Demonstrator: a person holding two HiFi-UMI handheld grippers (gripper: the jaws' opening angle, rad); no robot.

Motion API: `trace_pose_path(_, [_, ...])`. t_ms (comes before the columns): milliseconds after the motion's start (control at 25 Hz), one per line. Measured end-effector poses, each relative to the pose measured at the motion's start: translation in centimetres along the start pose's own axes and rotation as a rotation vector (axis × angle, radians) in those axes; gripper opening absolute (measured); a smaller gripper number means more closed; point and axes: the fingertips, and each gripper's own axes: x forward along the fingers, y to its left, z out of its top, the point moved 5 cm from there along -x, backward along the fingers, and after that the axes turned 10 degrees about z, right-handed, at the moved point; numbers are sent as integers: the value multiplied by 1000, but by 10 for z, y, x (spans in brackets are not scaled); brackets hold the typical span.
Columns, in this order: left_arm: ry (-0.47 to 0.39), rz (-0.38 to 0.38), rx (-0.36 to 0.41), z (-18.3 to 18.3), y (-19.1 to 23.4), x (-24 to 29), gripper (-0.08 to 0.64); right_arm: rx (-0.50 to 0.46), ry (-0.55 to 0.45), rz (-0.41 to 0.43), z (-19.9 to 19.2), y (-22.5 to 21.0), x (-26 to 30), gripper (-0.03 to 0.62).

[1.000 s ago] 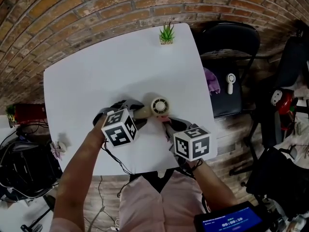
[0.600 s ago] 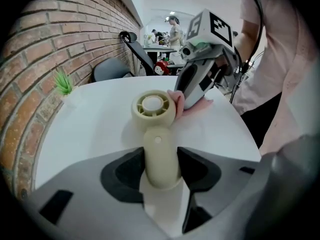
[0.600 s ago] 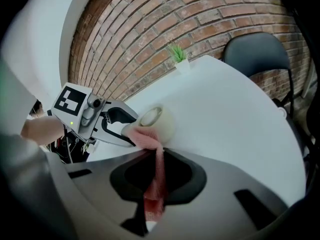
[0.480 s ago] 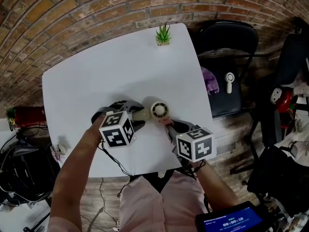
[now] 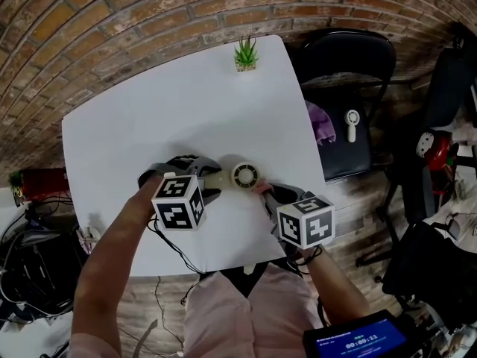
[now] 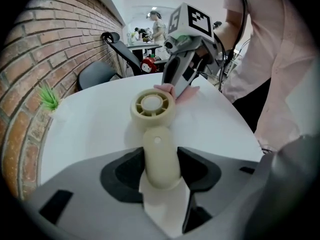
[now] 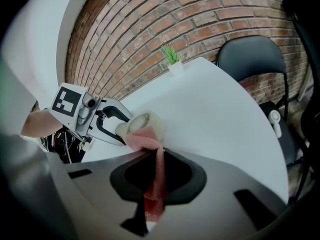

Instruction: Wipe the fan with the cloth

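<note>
A cream hand-held fan is held over the white table, its round head pointing away from my left gripper. The left gripper is shut on the fan's handle; in the head view it sits just left of the fan head. My right gripper is shut on a pink cloth, and the cloth's free end lies against the fan head. From the head view the right gripper comes in from the fan's lower right. The left gripper view shows the cloth bunched behind the fan head.
A small potted plant stands at the table's far edge. Right of the table is a black chair with a second white fan and a purple cloth on its seat. Bags and cables crowd the floor on both sides.
The left gripper has rolled a little with the fan in it. The right gripper has shifted slightly to the right with the cloth still against the fan head.
</note>
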Motion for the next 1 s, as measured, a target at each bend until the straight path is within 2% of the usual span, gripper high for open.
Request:
trace_pose_path(520, [31, -35, 195, 10, -4, 2, 213, -28, 25, -8, 2, -10, -10, 34])
trace_pose_path(840, [55, -42, 332, 16, -10, 2, 212, -135, 74, -27, 5, -10, -12, 34])
trace_pose_path(1000, [68, -47, 425, 21, -13, 4, 210, -184, 98, -26, 6, -9, -12, 32])
